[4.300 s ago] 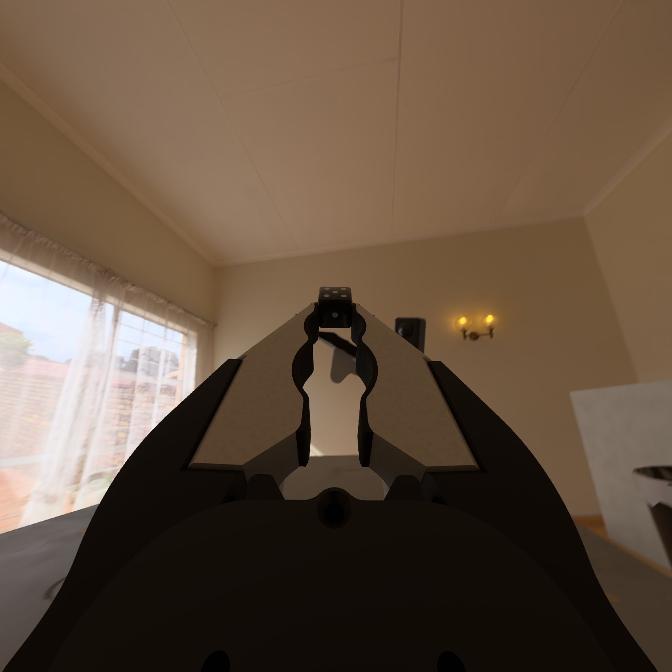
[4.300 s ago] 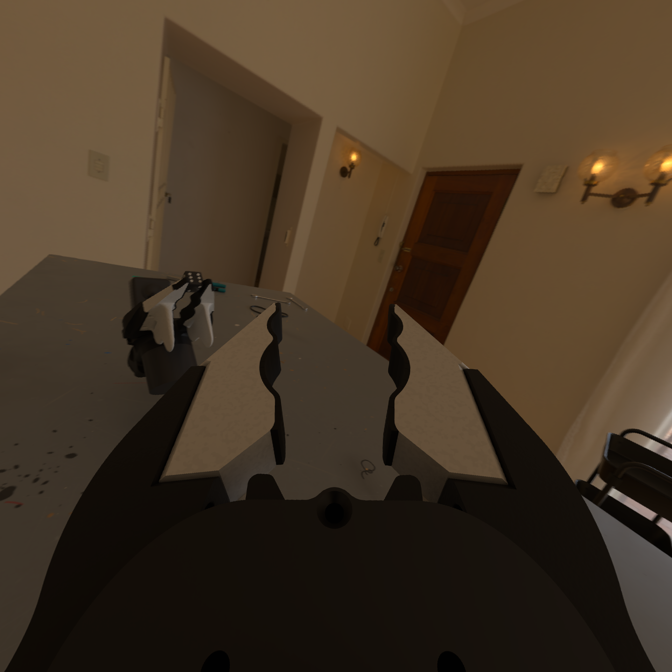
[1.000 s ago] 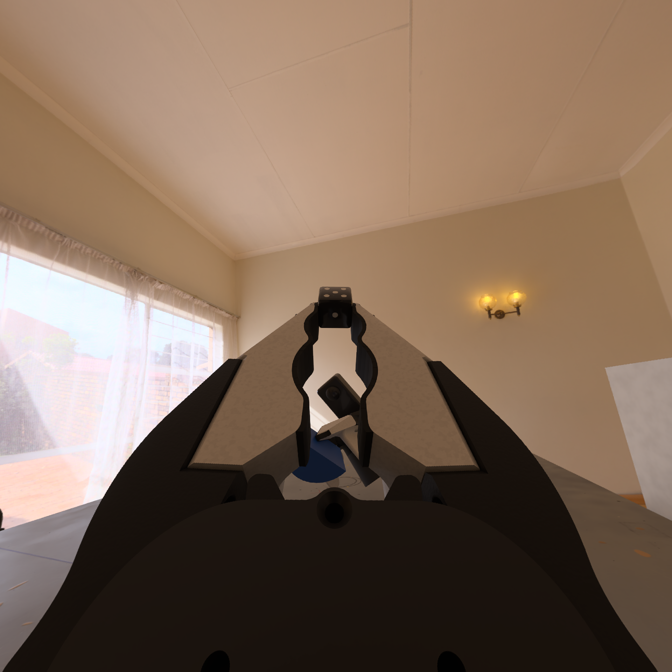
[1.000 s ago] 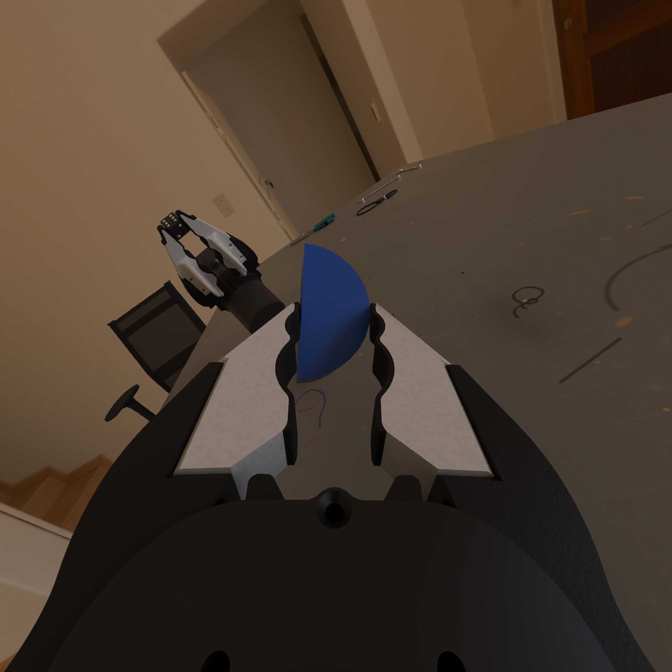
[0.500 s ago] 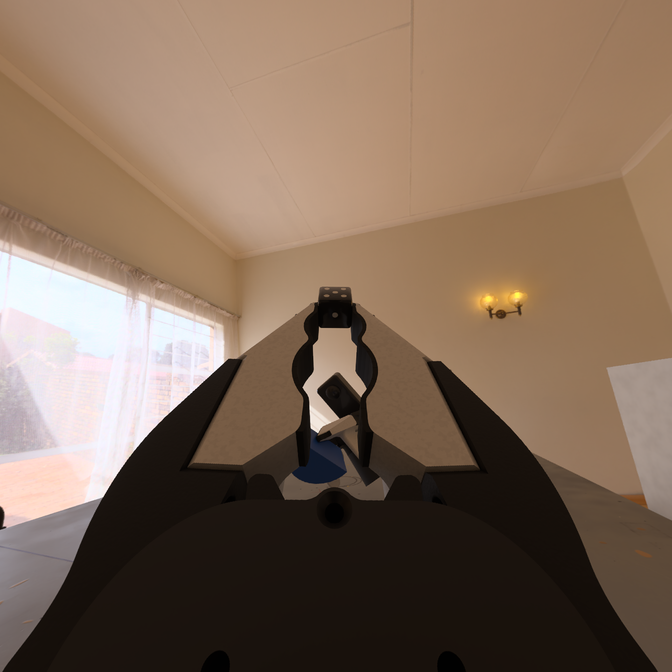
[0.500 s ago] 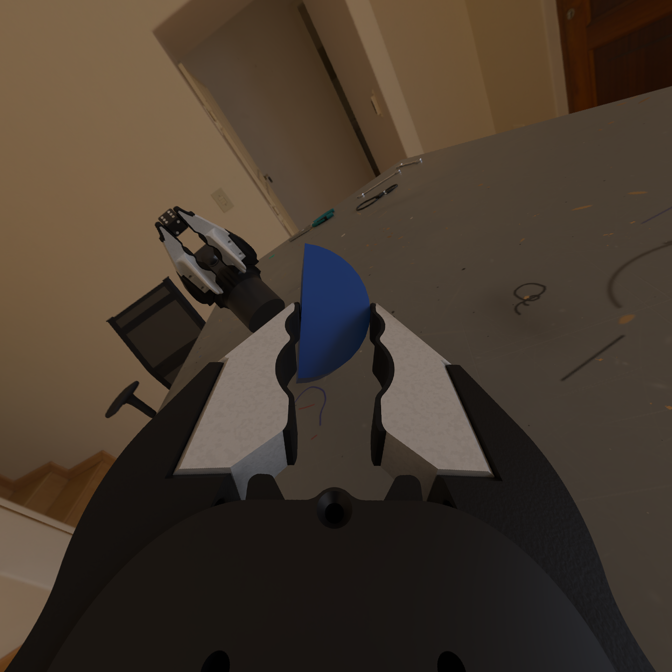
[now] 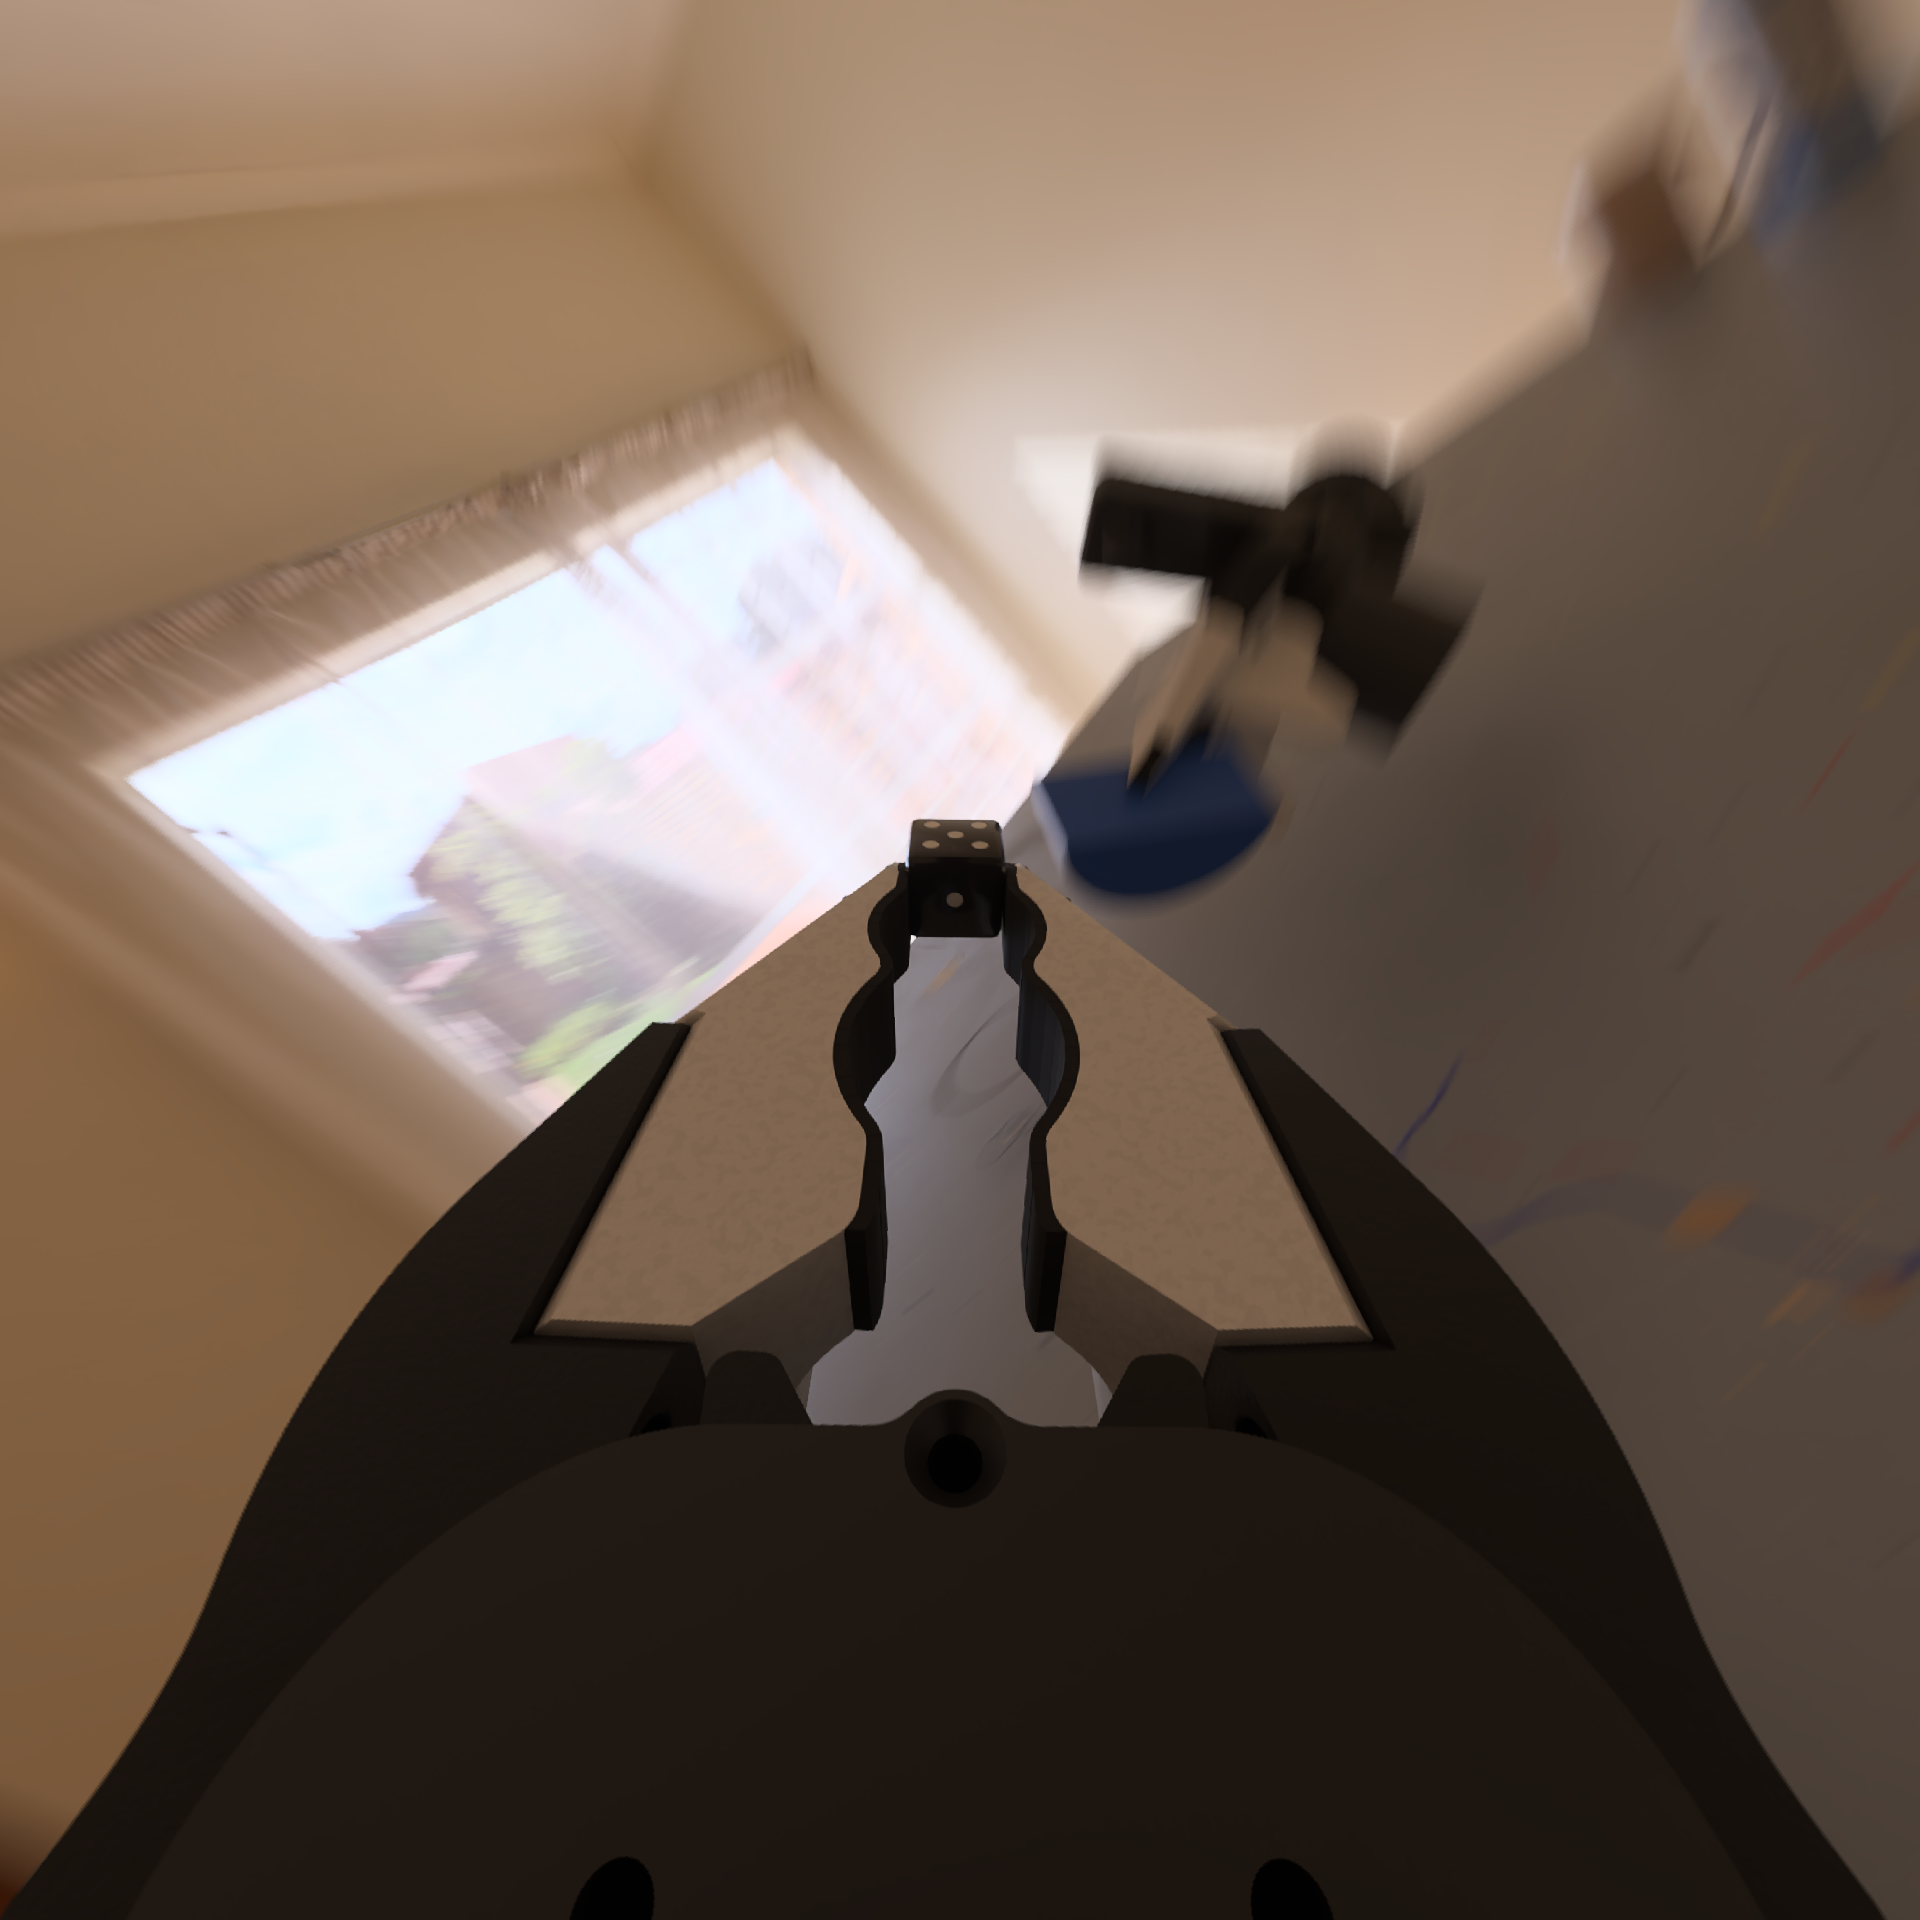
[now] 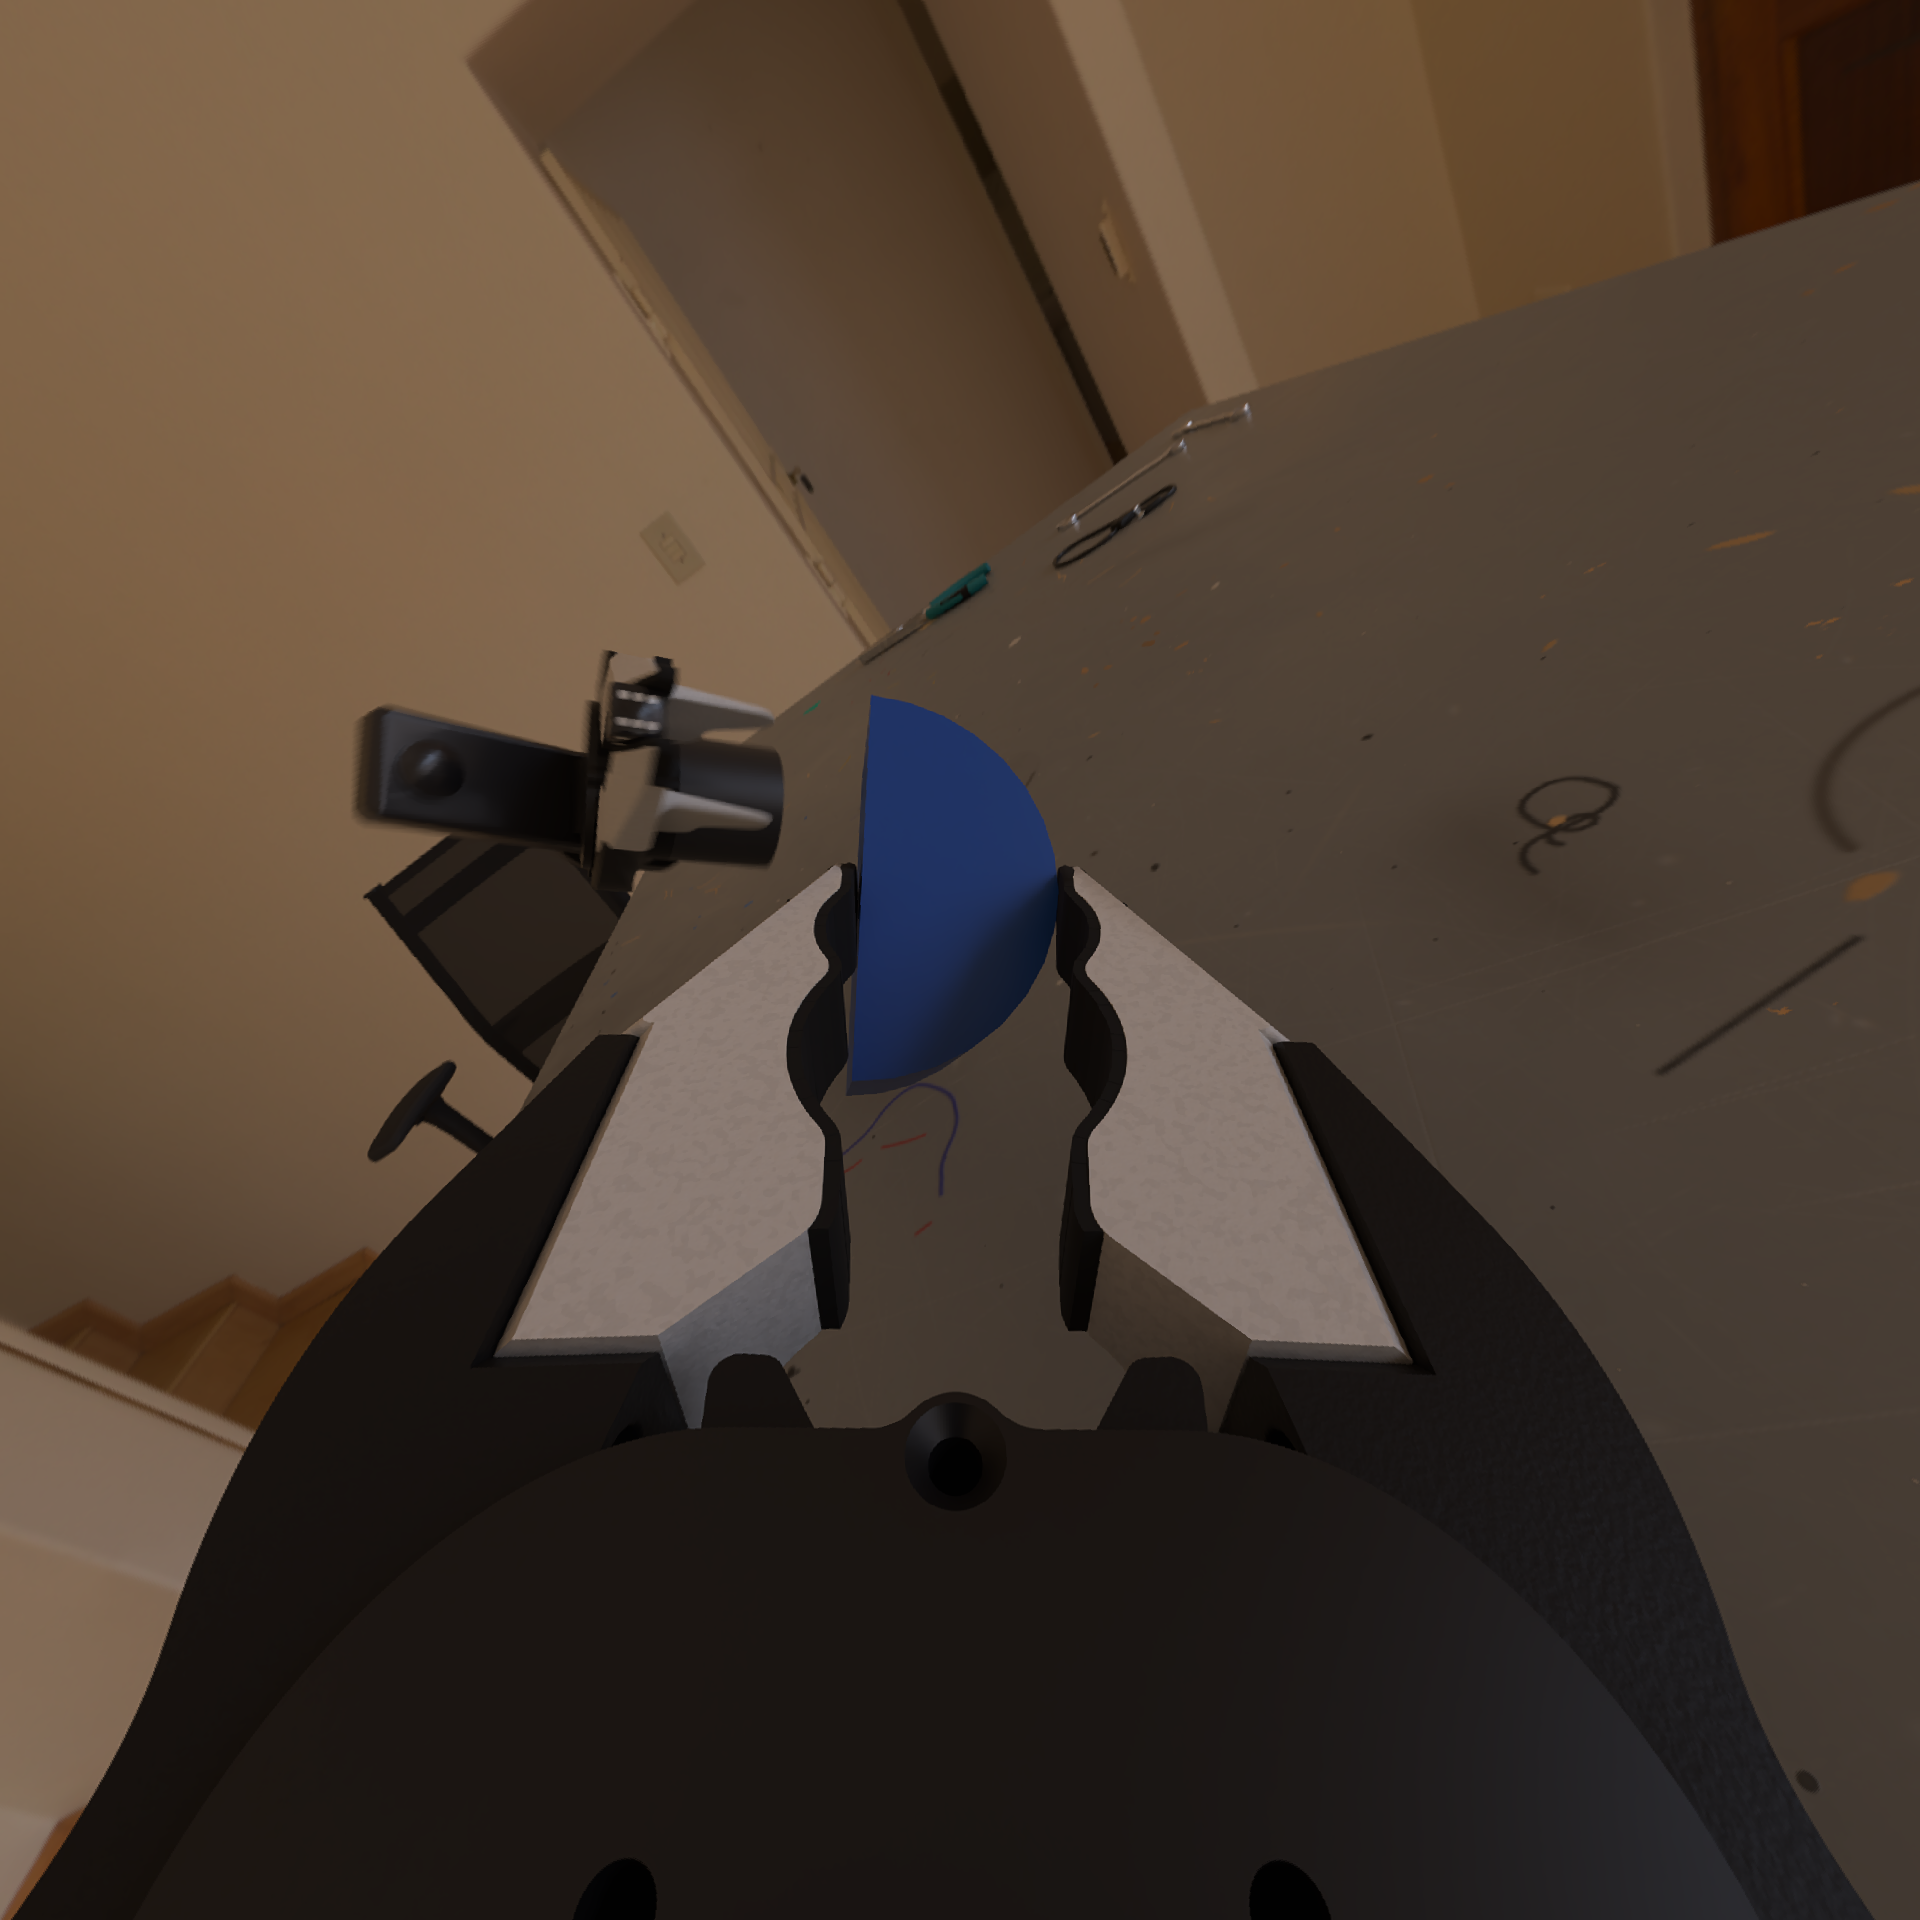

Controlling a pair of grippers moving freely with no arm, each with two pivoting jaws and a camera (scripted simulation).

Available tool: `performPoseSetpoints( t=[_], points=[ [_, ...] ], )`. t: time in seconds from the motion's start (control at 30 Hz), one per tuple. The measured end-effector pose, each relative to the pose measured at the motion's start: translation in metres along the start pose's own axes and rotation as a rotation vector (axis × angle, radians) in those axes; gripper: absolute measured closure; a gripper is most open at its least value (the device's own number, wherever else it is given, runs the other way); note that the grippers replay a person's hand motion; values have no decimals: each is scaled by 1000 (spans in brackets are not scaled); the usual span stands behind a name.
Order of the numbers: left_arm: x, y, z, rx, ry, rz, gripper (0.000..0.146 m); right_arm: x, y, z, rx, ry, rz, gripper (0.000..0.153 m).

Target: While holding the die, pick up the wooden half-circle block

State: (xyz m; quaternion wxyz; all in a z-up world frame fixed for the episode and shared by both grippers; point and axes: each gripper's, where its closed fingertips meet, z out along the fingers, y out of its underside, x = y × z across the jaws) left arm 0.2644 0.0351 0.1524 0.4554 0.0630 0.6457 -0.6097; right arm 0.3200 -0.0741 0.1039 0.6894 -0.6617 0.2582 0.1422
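My left gripper [image 7: 956, 883] is shut on a small black die [image 7: 954, 906] with pale pips, pinched at the very fingertips. My right gripper [image 8: 956, 883] is shut on a blue half-circle block [image 8: 940, 904]; its flat side lies against the left finger and its curve against the right. The block stands on edge over the grey table [image 8: 1455, 727]. In the left wrist view the right gripper [image 7: 1195, 727] and the block [image 7: 1153, 842] show blurred, up and to the right. The left gripper [image 8: 665, 769] shows blurred left of the block in the right wrist view.
Scissors and metal tools [image 8: 1117, 525] and a green-handled tool [image 8: 956, 592] lie at the table's far edge. A black chair [image 8: 499, 935] stands beyond the table's left edge. A large window [image 7: 520, 779] fills the left wrist view's left side.
The left gripper has swung and rolled sharply, still holding the die; its view now tilts and blurs, showing the table at right. The right gripper stays shut on the block, almost unmoved.
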Motion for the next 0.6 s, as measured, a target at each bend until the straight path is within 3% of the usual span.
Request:
performPoseSetpoints(
  t=[0.1,0.17,0.33,0.6],
  points=[
    [0,27,5,-295,-23,524,130,-2,5,3,-41,-2,-16,114],
    [7,36,13,-326,16,682,130,-4,7,5,-58,1,-43,114],
    [17,57,28,-412,74,862,130,-5,9,7,-75,27,-84,114],
    [22,63,33,-389,99,803,130,-9,15,13,-123,99,-263,114]
  ],
)
